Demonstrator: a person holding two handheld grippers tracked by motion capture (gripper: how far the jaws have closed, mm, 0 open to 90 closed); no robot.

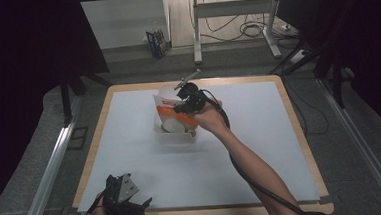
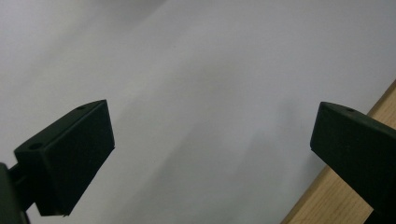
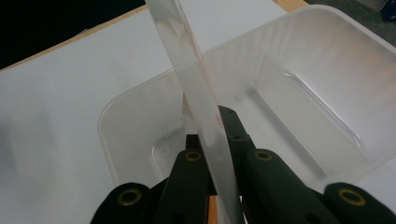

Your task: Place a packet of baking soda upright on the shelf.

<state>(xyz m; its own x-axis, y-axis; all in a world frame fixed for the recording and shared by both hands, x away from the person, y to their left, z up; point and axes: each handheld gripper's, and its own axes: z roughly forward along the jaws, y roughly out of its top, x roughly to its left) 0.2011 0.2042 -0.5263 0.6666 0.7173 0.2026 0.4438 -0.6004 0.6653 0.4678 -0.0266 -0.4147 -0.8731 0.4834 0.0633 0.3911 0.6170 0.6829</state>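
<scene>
A: From the high view, where does the work stand?
B: The right tool (image 1: 184,107) is over the clear plastic container (image 1: 172,131) near the middle of the desk (image 1: 261,148), holding a clear packet with orange print (image 1: 171,111) at the container's mouth. Something round and pale lies in the container; I can't tell what. The left tool (image 1: 134,203) sits idle at the near left edge of the desk, well apart.

A: And the left gripper view?
B: Its jaws stand wide apart with nothing between them, above bare white desk surface (image 2: 196,93) beside the wooden edge.

A: The right gripper view?
B: The jaws are clamped on the thin clear edge of the packet (image 3: 198,93), which rises upright between them. Beyond it is the open container (image 3: 299,93); the part seen here looks empty.

A: So how far along?
B: I'd judge the packet is lifted and over the container, but not yet released. Lowering it in and letting go remain.
</scene>
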